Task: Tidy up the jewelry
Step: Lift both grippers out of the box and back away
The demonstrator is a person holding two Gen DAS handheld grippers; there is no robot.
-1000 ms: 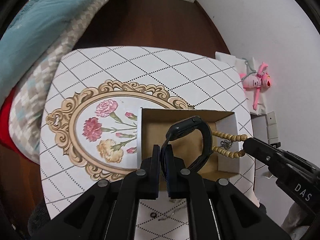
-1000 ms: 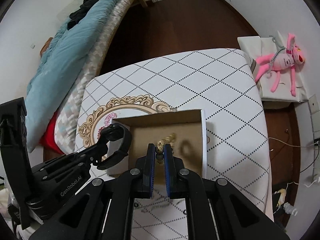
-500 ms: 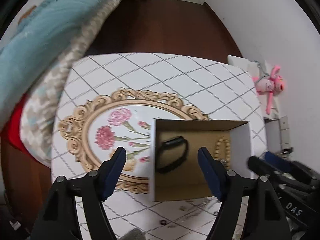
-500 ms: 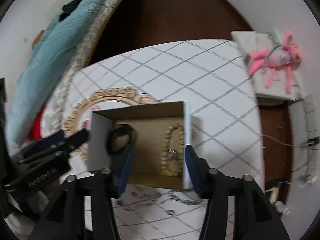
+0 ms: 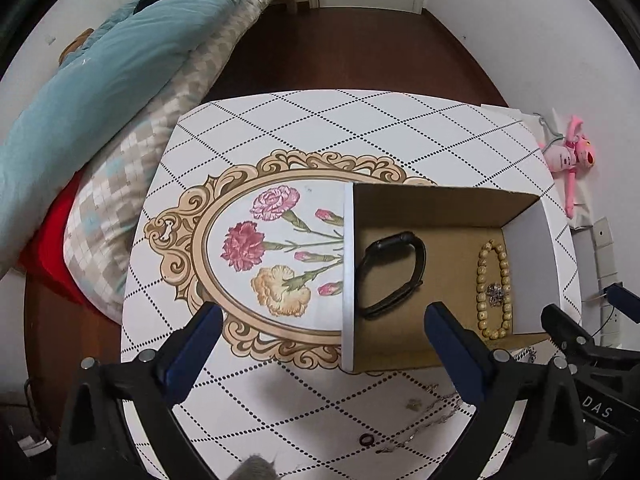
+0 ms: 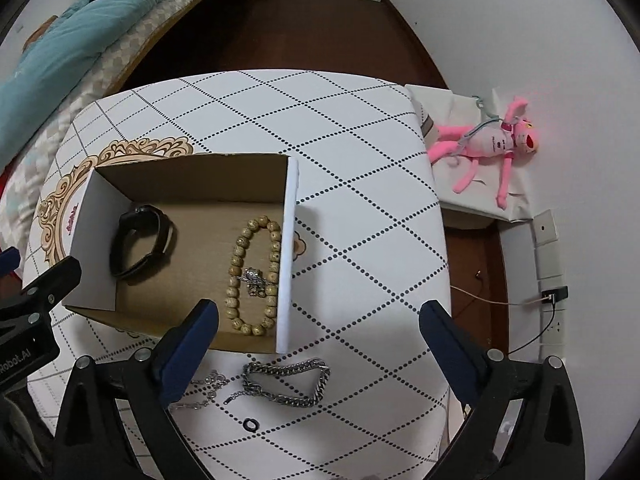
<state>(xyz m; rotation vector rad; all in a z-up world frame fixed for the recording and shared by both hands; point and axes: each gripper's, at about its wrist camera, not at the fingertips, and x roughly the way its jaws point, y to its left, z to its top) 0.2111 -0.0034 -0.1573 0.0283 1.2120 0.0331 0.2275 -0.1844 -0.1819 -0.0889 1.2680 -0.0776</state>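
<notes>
An open cardboard box (image 5: 440, 204) (image 6: 200, 176) stands on the table. Inside lie a black watch band (image 5: 390, 274) (image 6: 140, 240) on the left, a wooden bead bracelet (image 5: 494, 288) (image 6: 254, 276) on the right, and a small silver piece (image 6: 253, 278) on the beads. My left gripper (image 5: 320, 332) is open and empty above the box's left wall. My right gripper (image 6: 318, 328) is open and empty above the box's right wall. A thick silver chain (image 6: 294, 382), a thin chain (image 6: 200, 394) and a small black ring (image 6: 250, 424) (image 5: 366, 439) lie on the table in front of the box.
The table (image 5: 320, 128) (image 6: 360, 240) has a white diamond-pattern cloth with a gold-framed flower print (image 5: 264, 256). A bed with blue bedding (image 5: 100, 68) is at the left. A pink plush toy (image 6: 492, 144) lies on a bag at the right by the wall.
Both grippers have opened. The watch band and the bead bracelet dropped into the box. Both grippers have pulled up and back from the box.
</notes>
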